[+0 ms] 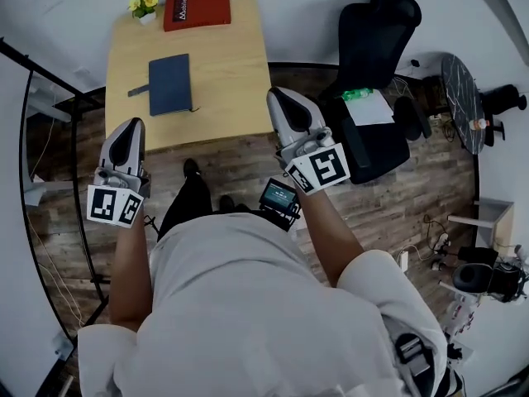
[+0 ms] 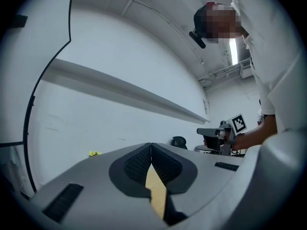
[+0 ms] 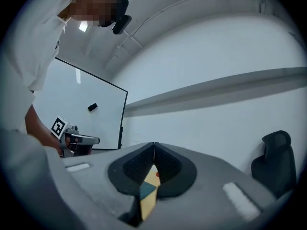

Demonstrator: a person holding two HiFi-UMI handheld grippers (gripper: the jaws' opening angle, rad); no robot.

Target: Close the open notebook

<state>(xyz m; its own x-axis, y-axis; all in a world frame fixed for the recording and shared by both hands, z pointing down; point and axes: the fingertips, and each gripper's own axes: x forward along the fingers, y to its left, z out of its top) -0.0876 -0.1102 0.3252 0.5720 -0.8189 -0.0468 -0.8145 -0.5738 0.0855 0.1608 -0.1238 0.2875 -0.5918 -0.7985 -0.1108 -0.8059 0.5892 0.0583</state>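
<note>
A dark blue notebook (image 1: 170, 83) lies flat on the wooden table (image 1: 227, 73) with its cover up and no pages showing. Both grippers hang in the air in front of the table's near edge, away from the notebook, pointing level toward the wall. My left gripper (image 1: 130, 126) is shut with nothing in it, and its pads meet in the left gripper view (image 2: 151, 146). My right gripper (image 1: 275, 96) is also shut and empty (image 3: 154, 145). Below its closed jaws a sliver of the notebook (image 3: 147, 190) shows.
A red book (image 1: 197, 10) and a small pot of yellow flowers (image 1: 143, 5) stand at the table's far edge. A short grey item (image 1: 138, 92) lies left of the notebook. A black office chair (image 1: 372, 73) stands to the right, a black rack (image 1: 50, 114) to the left.
</note>
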